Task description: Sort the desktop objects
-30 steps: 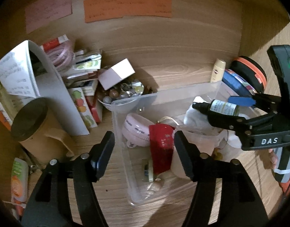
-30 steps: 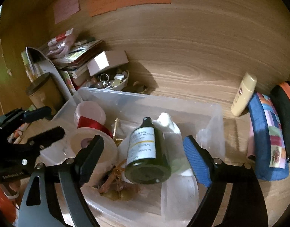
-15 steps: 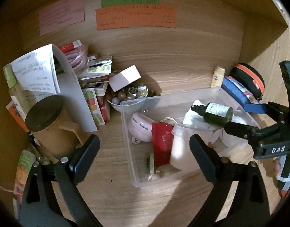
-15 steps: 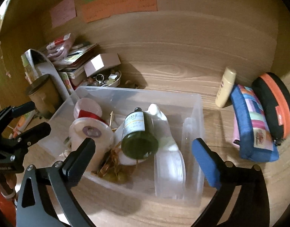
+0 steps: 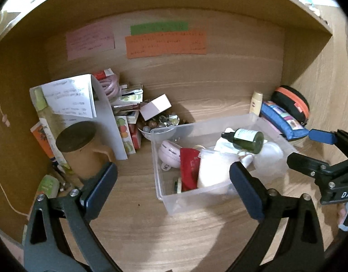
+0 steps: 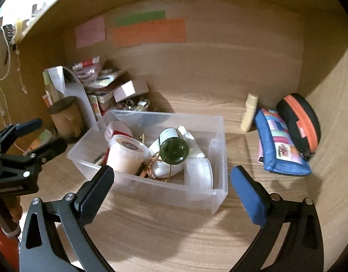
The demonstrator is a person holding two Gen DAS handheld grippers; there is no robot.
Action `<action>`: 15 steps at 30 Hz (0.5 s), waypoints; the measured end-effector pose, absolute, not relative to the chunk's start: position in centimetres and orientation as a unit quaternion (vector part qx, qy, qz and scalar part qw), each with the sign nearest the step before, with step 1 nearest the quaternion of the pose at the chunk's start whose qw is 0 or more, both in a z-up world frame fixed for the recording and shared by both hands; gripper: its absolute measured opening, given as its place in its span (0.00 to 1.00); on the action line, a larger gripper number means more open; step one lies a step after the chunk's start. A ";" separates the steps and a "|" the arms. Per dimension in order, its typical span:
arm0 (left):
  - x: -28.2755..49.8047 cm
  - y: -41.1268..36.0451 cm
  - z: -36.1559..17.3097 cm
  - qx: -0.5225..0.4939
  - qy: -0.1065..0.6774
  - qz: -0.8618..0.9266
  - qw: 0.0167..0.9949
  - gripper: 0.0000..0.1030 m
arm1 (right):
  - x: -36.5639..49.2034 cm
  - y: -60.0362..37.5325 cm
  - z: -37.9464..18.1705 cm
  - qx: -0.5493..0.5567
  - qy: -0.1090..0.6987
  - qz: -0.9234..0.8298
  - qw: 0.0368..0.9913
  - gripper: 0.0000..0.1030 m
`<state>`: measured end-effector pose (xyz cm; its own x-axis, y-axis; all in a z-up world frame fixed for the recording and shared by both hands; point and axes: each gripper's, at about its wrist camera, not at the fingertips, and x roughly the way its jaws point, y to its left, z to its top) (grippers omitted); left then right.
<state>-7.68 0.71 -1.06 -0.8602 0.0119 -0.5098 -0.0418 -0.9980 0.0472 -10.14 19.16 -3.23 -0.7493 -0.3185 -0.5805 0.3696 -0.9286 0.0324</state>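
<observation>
At the far left of the wooden worktop (image 5: 151, 226) a brown cup (image 5: 79, 147) with a dark lid stands in front of a leaning stack of papers and booklets (image 5: 67, 97). Just to its right, a small white box (image 5: 155, 106) sits tilted above a bowl of small trinkets (image 5: 160, 122).

The left gripper (image 5: 174, 182) hangs over the worktop with its jaws spread wide and nothing between them, near the clear plastic bin (image 6: 151, 185). In the bin, a white tub (image 6: 126, 154) lies beside a red pouch (image 5: 189, 170), and a dark green bottle (image 6: 174, 147) rests on its side on top of the white items, cap pointing away in the right wrist view.

The right gripper (image 6: 171, 195) is also released and empty, held in front of the bin's near wall. Further right, apart from the bin, a cream tube (image 6: 249, 112) stands upright, just beside a blue patchwork pouch (image 6: 280, 145) and a black and orange case (image 6: 298, 120) against the side wall.
</observation>
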 end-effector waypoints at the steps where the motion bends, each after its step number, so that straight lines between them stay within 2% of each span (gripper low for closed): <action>1: -7.2 0.7 -1.0 -0.262 0.024 0.965 0.015 0.97 | -9.7 19.3 -3.1 0.299 0.040 -0.935 0.185 1.00; 15: -3.0 2.2 -0.5 -0.226 0.035 0.974 -0.001 0.99 | -5.1 19.7 -1.8 0.247 0.015 -0.951 0.187 1.00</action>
